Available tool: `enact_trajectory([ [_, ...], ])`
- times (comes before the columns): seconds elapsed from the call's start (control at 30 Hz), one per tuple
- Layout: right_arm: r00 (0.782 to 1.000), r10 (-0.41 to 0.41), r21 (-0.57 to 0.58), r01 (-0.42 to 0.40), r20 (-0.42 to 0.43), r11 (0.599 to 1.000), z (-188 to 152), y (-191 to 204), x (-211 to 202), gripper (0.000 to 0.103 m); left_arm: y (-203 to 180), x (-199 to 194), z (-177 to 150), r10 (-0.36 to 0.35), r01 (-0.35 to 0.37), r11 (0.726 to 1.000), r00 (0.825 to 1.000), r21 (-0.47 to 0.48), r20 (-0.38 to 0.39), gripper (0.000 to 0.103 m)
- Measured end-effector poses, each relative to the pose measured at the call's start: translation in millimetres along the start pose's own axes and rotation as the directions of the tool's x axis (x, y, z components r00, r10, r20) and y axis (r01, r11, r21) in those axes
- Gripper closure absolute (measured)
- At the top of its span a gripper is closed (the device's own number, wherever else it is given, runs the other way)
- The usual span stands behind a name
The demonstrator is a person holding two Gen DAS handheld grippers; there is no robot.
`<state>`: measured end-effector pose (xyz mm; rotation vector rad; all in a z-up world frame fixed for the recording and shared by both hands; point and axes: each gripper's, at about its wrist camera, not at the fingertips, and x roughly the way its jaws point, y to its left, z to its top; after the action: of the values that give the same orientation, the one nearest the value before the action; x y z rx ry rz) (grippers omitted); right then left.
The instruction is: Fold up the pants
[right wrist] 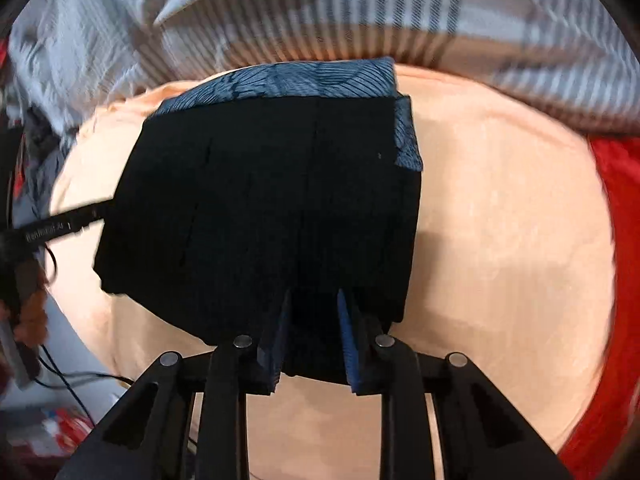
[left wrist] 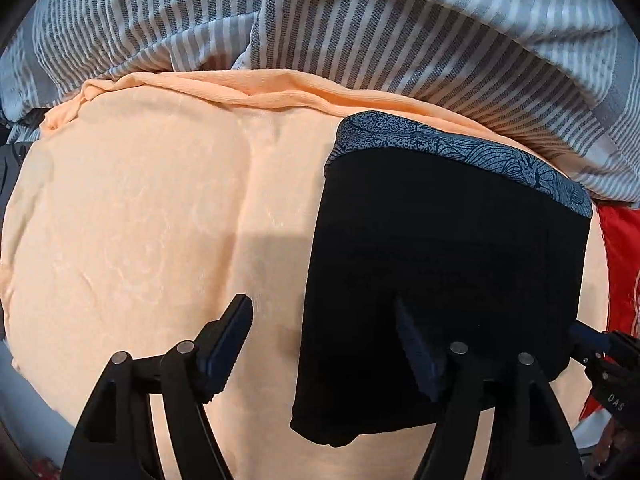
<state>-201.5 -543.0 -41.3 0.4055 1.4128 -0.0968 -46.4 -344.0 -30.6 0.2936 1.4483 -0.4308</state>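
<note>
Peach-coloured sheet (left wrist: 140,208) covers the work surface, with striped grey-and-white bedding (left wrist: 400,40) beyond it. Left gripper (left wrist: 324,344) points down with jaws spread: one finger over bare sheet, the other over the near-left edge of the pants (left wrist: 440,240), nothing pinched. Right gripper (right wrist: 314,332) hangs over the near edge of the pants (right wrist: 260,208) with jaws part-way apart; dark cloth shows between the pads, but contact cannot be told. The pants lie on the sheet as a compact black rectangle, the blue patterned waistband (right wrist: 304,76) along the far edge, so folding looks largely done. Judged as handling: light, soft, limp fabric that sags and slides over the sheet; stacked layers can shift apart. Take hold at a folded edge or corner, pinching all layers together. No containers are visible; red fabric (right wrist: 616,208) lies to the right of the pants.
</note>
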Motion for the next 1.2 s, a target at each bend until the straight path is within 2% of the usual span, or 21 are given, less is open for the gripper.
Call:
enact_trajectory([
  [0.13,1.000,-0.028,-0.037,0.029,0.009,0.999,-0.5,3.9,2.6,0.073,-0.2,-1.6,-0.4,0.007,-0.007,1.000,1.000,0.005,0.003,0.029],
  [0.47,1.000,-0.022,0.027,0.022,0.011,0.999,-5.1,-1.6,1.9,0.070,-5.8,-5.4,-0.3,0.038,-0.039,0.997,0.999,0.059,0.016,0.029],
  [0.53,1.000,-0.025,0.032,0.024,0.006,0.999,-6.6,-2.2,0.6,0.069,-5.2,-5.0,0.1,0.049,-0.050,0.997,0.999,0.061,0.016,0.024],
  [0.57,1.000,-0.026,0.037,0.026,0.002,0.999,-7.2,-2.8,0.5,0.066,-5.0,-4.8,0.3,0.056,-0.057,0.996,0.998,0.062,0.018,0.015],
  [0.63,0.999,-0.035,0.063,0.036,-0.009,0.997,-10.0,-7.5,-1.0,0.055,-2.2,-5.4,1.0,0.040,-0.040,0.997,0.999,0.064,0.013,0.014],
  [0.7,0.999,-0.033,0.119,0.035,-0.018,0.992,-13.3,-19.0,-5.7,0.052,2.3,-10.3,2.9,0.014,-0.016,0.998,1.000,0.064,0.025,0.014],
  [0.77,0.999,0.045,0.191,-0.047,0.013,0.980,-18.1,-36.1,-14.0,0.048,7.9,-13.5,6.1,-0.006,0.004,0.998,0.999,0.063,0.036,0.014],
  [0.8,0.993,0.116,0.234,-0.121,0.035,0.965,-20.7,-47.5,-16.9,0.044,13.0,-14.3,9.7,-0.032,0.030,0.998,0.999,0.059,0.033,0.014],
  [0.83,0.986,0.158,0.258,-0.165,0.049,0.952,-22.6,-54.8,-17.5,0.033,18.1,-13.4,14.0,-0.059,0.058,0.997,0.998,0.054,0.023,0.014],
  [0.87,0.972,0.222,0.300,-0.236,0.080,0.924,-24.4,-67.4,-18.3,0.028,20.7,-12.0,16.8,-0.077,0.076,0.996,0.997,0.053,0.014,0.014],
  [1.0,0.932,0.332,0.361,-0.361,0.143,0.860,-21.4,-96.6,-13.8,0.027,27.3,7.7,32.4,-0.204,0.210,0.976,0.974,0.054,-0.095,0.014],
  [1.2,0.879,0.459,0.388,-0.471,0.130,0.792,-11.4,-120.1,12.1,0.027,22.7,32.7,45.5,-0.315,0.334,0.940,0.928,0.066,-0.199,0.014],
])
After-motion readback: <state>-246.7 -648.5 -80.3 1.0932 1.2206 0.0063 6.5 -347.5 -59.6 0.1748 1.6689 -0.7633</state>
